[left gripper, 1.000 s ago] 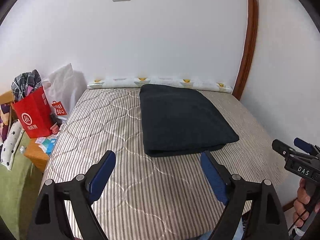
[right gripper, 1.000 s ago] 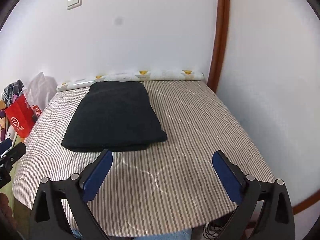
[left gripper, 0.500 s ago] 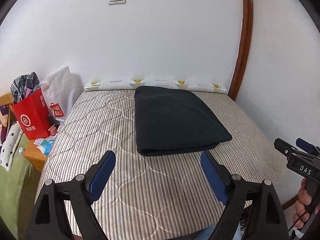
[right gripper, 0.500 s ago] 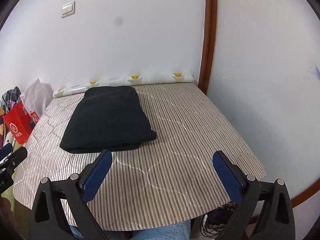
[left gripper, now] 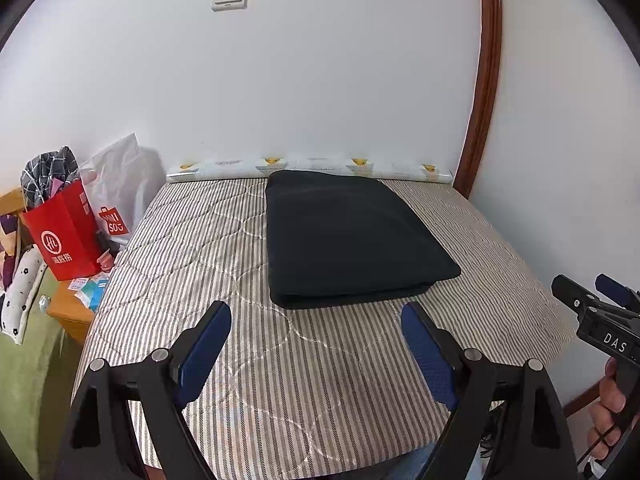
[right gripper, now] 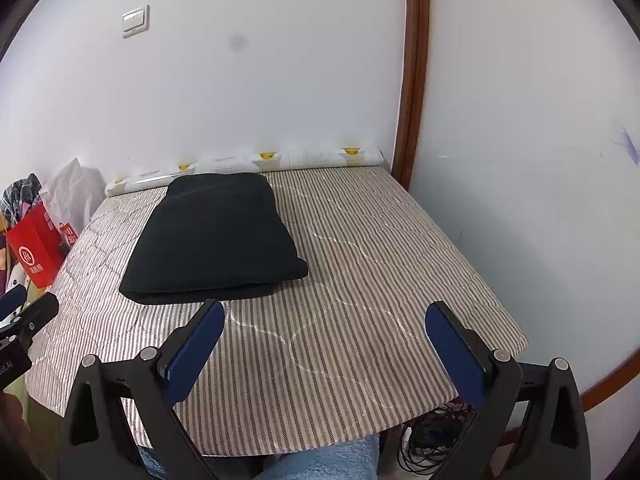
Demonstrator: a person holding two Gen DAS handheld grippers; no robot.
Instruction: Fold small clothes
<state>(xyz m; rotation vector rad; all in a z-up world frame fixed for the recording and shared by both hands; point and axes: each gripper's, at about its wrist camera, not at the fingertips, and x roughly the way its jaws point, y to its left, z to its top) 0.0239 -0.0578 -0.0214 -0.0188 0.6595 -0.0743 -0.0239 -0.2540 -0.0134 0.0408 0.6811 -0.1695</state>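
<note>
A black garment (left gripper: 352, 240) lies folded into a flat rectangle on the striped table cover (left gripper: 192, 248), toward the back. It also shows in the right wrist view (right gripper: 216, 240). My left gripper (left gripper: 316, 324) is open and empty, held above the table's front part, short of the garment's near edge. My right gripper (right gripper: 324, 324) is open and empty, wider apart, above the front right of the table (right gripper: 380, 260). Each gripper shows at the edge of the other's view: the right one (left gripper: 592, 300) and the left one (right gripper: 24, 312).
A white wall with a brown wooden trim (left gripper: 484, 80) stands behind and right of the table. A rolled sheet with yellow duck prints (left gripper: 308, 166) lies along the back edge. A red paper bag (left gripper: 64, 232) and a white plastic bag (left gripper: 120, 184) stand at the left. Cables (right gripper: 432, 436) lie under the front right.
Both grippers have drawn back and up from the table, open all the while. The garment looks smaller and farther away and has not moved.
</note>
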